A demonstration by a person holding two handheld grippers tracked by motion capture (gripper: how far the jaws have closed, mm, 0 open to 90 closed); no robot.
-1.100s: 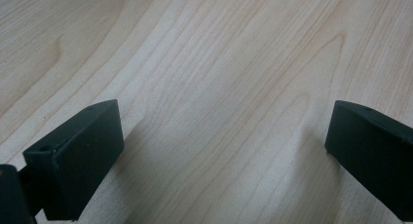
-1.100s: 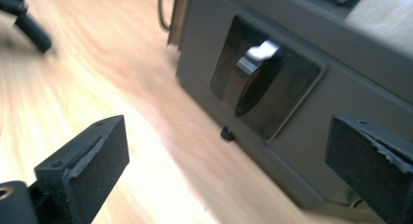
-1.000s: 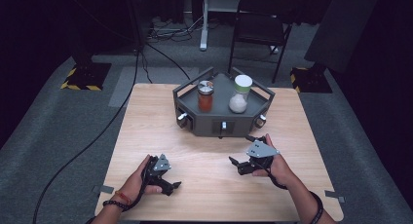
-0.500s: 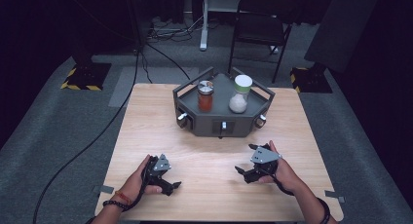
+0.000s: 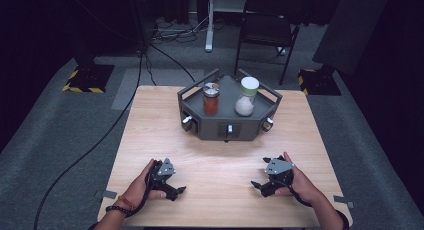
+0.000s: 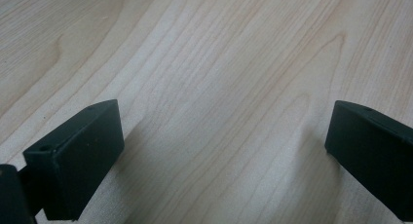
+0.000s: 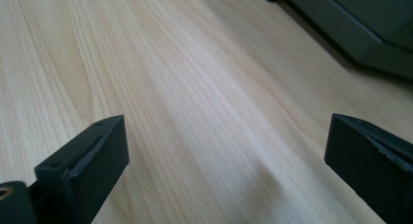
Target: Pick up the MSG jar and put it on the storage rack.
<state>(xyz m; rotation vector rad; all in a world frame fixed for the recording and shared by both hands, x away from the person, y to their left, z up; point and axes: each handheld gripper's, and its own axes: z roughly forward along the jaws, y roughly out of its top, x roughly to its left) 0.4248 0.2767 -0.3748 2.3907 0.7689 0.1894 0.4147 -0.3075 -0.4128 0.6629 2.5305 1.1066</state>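
Left gripper [image 5: 169,182] is held at the near left of the counter [image 5: 150,120], resting low on the wood, gripped by the left hand [image 5: 142,187]. Its fingers [image 6: 73,156] are spread wide, nothing held between them; bare wood grain is seen in the gap in the left gripper view.

A dark grey tray [image 5: 227,127] with raised rails is set at the far middle of the counter, well apart from both grippers. Three small knobs are seen along its near faces. Two jars are stood upright on it: a jar with red contents [image 5: 211,98] and a metal lid at the left, a jar with white contents [image 5: 246,96] and a white cap at the right. The two are near each other but not touching.

Right gripper [image 5: 270,181] is held at the near right of the counter, low on the wood, gripped by the right hand [image 5: 300,182]. Its fingers [image 7: 87,160] are likewise released and wide, nothing between them. A corner of the tray [image 7: 360,29] is seen at the far right of the right gripper view, well beyond the fingers.

A dark chair [image 5: 270,20] is stood on the grey floor beyond the counter.
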